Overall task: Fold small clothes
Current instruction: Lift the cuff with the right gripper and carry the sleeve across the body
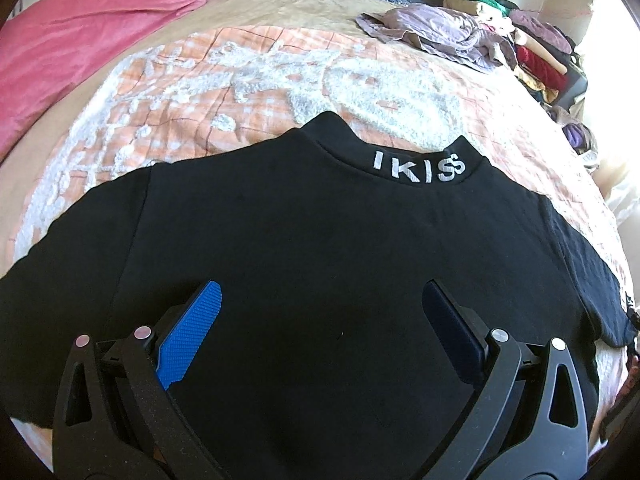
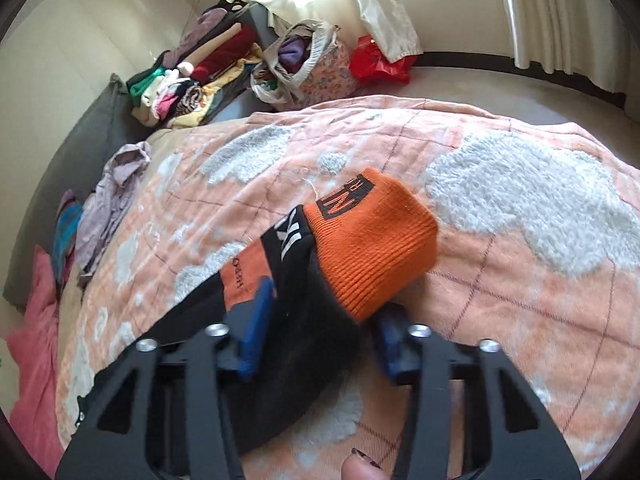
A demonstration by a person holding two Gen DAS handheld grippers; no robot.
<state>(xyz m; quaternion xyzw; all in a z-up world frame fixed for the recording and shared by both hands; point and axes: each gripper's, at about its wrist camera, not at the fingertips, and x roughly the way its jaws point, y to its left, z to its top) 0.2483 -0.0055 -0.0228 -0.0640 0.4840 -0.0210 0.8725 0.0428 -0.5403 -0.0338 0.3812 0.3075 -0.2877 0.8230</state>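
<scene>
L tongs [image 1: 320, 312] spread over black shirt [image 1: 320, 240]; R tongs [image 2: 316, 320] spread round its orange cuff [image 2: 376, 240], R view only.

I see a matt black cloth top [image 1: 304, 248], an orange ribbed-knit cuff [image 2: 376, 240], a fleecy quilted blanket [image 1: 248, 80] with fluffy white patches, and textured blue rubbery pads [image 1: 192, 332] on matt plastic fingers.

The lower hem of the shirt [image 1: 320, 248] is cut off by the bottom edge of the left wrist view, behind the left gripper [image 1: 322, 300]. In the right wrist view, the sleeve [image 2: 304, 320] is partly hidden behind the right gripper [image 2: 324, 320]; whether cloth is pinched cannot be told. A fingertip [image 2: 356, 470] is cut off at the bottom edge. The clothes pile [image 2: 192, 84] is too small to be sorted out.
</scene>
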